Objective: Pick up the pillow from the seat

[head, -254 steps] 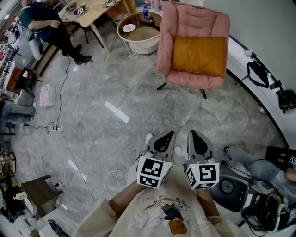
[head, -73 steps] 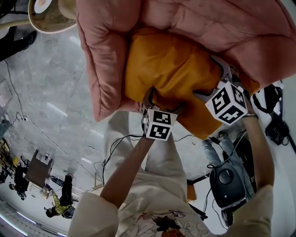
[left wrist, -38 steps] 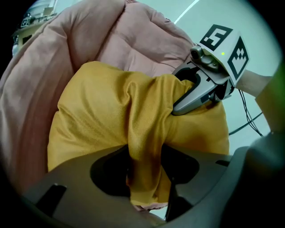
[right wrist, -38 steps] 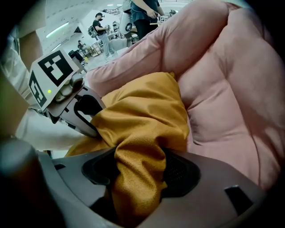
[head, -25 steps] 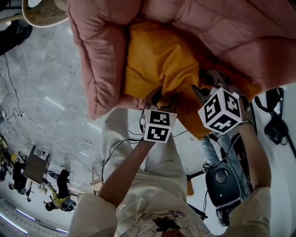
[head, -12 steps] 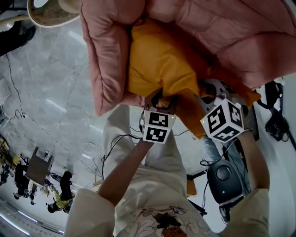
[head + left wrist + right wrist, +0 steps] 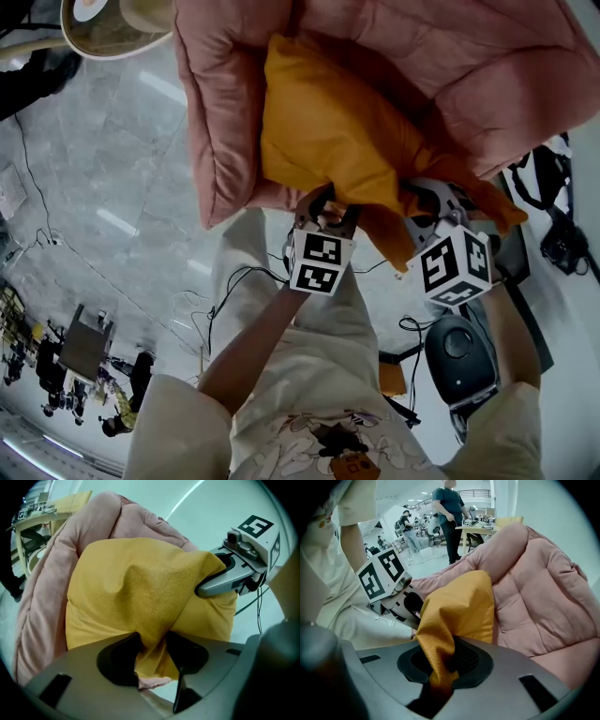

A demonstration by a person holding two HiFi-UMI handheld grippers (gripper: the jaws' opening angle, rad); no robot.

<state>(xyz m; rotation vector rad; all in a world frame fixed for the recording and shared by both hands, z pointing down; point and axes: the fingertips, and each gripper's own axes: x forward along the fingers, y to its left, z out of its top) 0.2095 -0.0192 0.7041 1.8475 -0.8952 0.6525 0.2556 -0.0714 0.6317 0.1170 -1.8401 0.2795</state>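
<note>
Pink chair hugging the pillow, table upper left, my left gripper pinching pillow, right gripper jaws closing on its corner.

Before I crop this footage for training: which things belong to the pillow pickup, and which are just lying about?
Job: pillow; pink chair; left gripper, fingers shut on the pillow; right gripper, fingers closing with pillow fabric between them.
Lying about: round table; black device on the floor; black bag.

The pillow lies in the chair; a round table stands beside.
</note>
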